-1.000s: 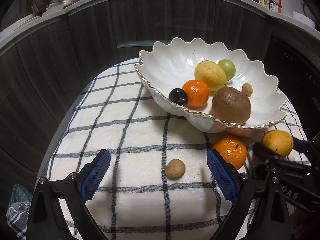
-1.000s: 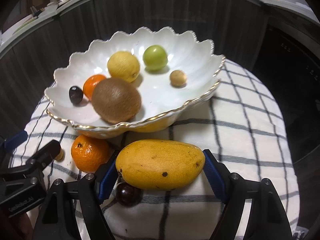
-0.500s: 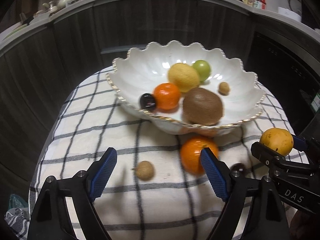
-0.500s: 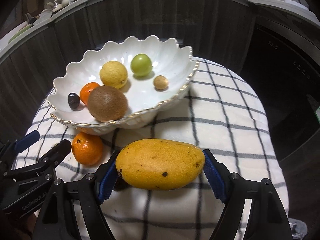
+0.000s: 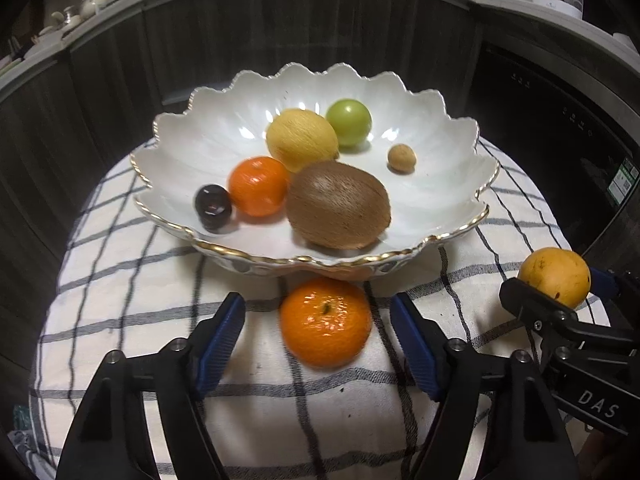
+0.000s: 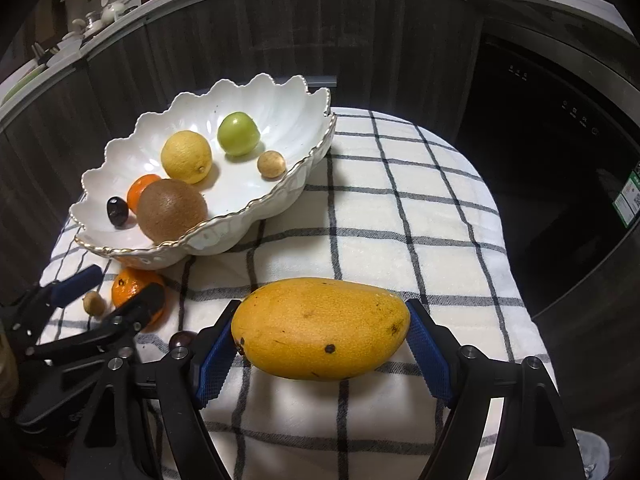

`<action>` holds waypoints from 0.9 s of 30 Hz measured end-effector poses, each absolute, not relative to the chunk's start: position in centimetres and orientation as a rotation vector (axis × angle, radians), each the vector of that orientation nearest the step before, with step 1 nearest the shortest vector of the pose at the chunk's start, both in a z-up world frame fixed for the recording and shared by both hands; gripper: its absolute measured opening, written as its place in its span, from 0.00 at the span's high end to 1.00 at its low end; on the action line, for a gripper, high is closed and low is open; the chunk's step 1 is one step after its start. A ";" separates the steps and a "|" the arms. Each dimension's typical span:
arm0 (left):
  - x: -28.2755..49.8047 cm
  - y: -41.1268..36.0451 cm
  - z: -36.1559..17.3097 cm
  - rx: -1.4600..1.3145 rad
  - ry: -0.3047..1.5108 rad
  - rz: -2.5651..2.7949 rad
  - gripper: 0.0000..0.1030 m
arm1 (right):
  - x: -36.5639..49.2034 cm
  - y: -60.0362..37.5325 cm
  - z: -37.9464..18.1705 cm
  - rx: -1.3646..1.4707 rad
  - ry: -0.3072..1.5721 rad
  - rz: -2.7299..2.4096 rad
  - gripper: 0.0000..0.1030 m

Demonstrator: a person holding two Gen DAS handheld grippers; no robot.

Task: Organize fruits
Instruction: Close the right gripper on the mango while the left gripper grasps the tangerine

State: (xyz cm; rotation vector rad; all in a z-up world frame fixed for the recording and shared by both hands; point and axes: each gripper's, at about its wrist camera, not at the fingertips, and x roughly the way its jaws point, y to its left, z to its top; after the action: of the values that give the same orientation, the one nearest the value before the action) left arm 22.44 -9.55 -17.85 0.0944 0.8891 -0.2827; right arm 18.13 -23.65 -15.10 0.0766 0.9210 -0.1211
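A white scalloped bowl on the checked cloth holds a kiwi, a lemon, a green fruit, a mandarin, a dark cherry and a small brown fruit. In front of the bowl a loose mandarin lies between the blue pads of my left gripper. Its jaws are closing, with a gap still showing on both sides. My right gripper is shut on a yellow mango, held above the cloth to the right of the bowl.
A small brown fruit and a dark cherry lie on the checked cloth near the left gripper. Dark cabinet fronts curve behind the table and a black appliance stands at the right. The cloth falls away at the table's rounded edges.
My left gripper has slid right, from around the small brown fruit to either side of the loose mandarin, and its jaws have narrowed. The right gripper has carried the mango rightward, away from the bowl.
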 end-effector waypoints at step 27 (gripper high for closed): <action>21.4 -8.9 -16.5 0.109 0.890 -0.314 0.55 | 17.8 -22.8 -13.8 0.074 0.914 -0.105 0.23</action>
State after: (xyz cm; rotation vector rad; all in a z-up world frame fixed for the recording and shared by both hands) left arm 21.37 -8.95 -16.50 0.1093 0.8902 -0.3140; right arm 17.77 -22.76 -13.84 0.0735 0.9139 -0.1054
